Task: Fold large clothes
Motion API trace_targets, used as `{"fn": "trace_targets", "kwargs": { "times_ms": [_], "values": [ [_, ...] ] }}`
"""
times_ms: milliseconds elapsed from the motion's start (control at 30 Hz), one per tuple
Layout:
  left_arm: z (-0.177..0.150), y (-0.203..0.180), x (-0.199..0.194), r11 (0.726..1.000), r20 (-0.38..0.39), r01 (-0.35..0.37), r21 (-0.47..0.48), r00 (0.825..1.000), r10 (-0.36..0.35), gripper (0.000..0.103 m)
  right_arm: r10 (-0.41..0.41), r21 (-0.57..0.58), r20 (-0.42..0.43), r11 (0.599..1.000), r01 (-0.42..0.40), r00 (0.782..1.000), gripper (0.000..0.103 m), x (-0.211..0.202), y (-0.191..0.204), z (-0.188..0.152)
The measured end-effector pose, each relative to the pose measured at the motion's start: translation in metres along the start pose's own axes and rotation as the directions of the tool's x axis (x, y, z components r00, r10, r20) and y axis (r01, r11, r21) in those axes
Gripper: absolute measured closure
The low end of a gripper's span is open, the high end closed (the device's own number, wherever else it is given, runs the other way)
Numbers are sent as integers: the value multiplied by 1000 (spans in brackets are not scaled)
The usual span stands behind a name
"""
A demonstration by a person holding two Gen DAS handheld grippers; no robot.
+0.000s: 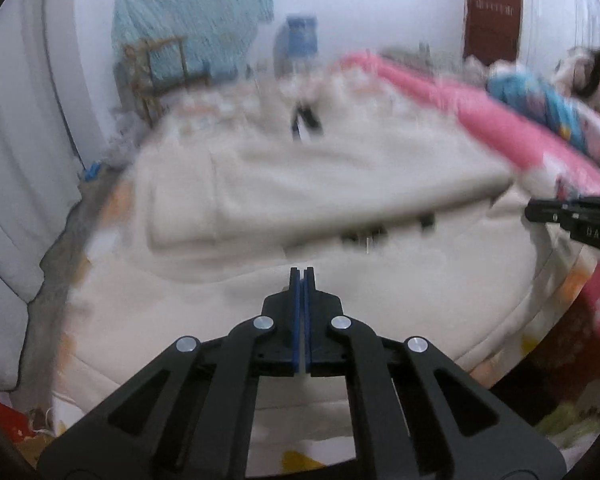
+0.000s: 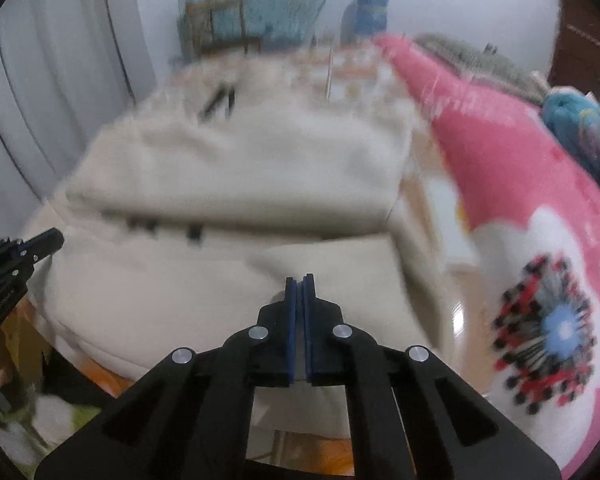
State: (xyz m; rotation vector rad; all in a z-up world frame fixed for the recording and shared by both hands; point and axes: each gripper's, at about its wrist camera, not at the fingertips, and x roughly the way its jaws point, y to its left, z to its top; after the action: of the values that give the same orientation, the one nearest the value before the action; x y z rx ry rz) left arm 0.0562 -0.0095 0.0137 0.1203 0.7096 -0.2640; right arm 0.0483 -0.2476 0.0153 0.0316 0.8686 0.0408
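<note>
We look down over a bed [image 1: 112, 344] covered by a pale sheet with orange patches, and both views are blurred. Along its far and right side runs a pink quilt [image 2: 512, 184] with a white cloud shape and a red, black and blue starburst print. In the middle of the bed lies the large cream garment [image 1: 300, 184], partly folded: a thick upper layer lies across a wider lower layer, and small dark marks sit along the fold's front edge. It fills most of the right wrist view too, directly ahead of that tool. Behind the bed we see a white curtain [image 1: 16, 152] at the left, a teal cloth [image 1: 196, 8] hanging over a wooden chair [image 1: 160, 72], and a dark red door [image 1: 494, 12] at the far right. Our left gripper [image 1: 302, 270] has its blue-lined jaws pressed together with nothing between them, poised over the garment's near edge. Our right gripper [image 2: 300, 279] is likewise closed and empty, over the lower layer.
</note>
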Motion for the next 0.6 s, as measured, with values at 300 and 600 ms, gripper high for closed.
{"fn": "trace_targets", "kwargs": {
  "times_ms": [300,600],
  "values": [
    [-7,0,59,998,-14,-65,15,998,65,102,-37,-13,-2,999,37,999,100,48,-1,13],
    [-3,-5,60,993,14,-105,53,994,105,102,-61,-26,14,998,62,998,100,54,2,17]
  ]
}}
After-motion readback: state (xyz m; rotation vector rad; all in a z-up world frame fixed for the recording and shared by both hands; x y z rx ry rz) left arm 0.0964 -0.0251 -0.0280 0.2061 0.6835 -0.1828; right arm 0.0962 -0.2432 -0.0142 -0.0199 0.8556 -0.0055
